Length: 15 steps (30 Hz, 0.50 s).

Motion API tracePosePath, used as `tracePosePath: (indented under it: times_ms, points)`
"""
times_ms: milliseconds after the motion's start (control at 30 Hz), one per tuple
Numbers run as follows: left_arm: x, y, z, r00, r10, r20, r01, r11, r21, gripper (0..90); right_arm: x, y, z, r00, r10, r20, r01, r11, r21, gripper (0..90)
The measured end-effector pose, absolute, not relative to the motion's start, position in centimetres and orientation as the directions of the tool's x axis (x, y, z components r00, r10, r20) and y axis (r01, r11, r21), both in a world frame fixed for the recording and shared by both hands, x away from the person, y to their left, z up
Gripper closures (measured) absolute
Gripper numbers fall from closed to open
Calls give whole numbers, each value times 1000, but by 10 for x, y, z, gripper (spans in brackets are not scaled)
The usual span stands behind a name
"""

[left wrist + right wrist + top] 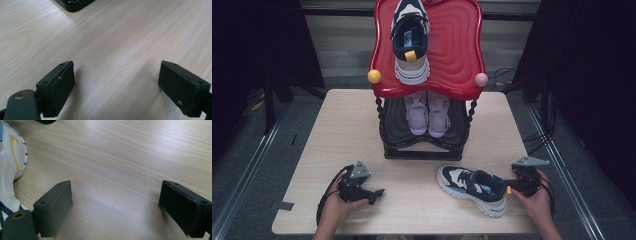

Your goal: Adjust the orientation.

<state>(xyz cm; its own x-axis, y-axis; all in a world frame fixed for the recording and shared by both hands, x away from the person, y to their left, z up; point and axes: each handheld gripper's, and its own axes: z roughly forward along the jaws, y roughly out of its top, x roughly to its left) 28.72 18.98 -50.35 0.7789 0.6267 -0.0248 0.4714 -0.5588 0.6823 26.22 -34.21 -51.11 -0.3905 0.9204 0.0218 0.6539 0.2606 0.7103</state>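
Pale matt wood-grain table (362, 130), glossy red plastic rack top (457, 45), and matt black rubbery claw pads (62, 87).

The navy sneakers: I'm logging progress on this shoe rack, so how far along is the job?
Roughly halfway, it seems. One navy sneaker already sits on the red top shelf, and a pink pair fills the lower shelf. The second navy sneaker lies on the table; the right gripper waits open at its heel, not gripping. The left gripper is open and holds nothing. Left: lifting that sneaker beside its mate.

Navy/white sneaker (472, 189) w/ yellow tab; red ribbed rack top (457, 45).
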Motion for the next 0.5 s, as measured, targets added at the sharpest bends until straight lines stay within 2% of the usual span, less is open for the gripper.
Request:
tracePosePath:
  times_ms: [500]
  points:
    - [286, 193, -508, 786, 618, -18, 442, -541, 716, 100, 267, -341, -504, -424, 904, 54, 677, 277, 681, 134]
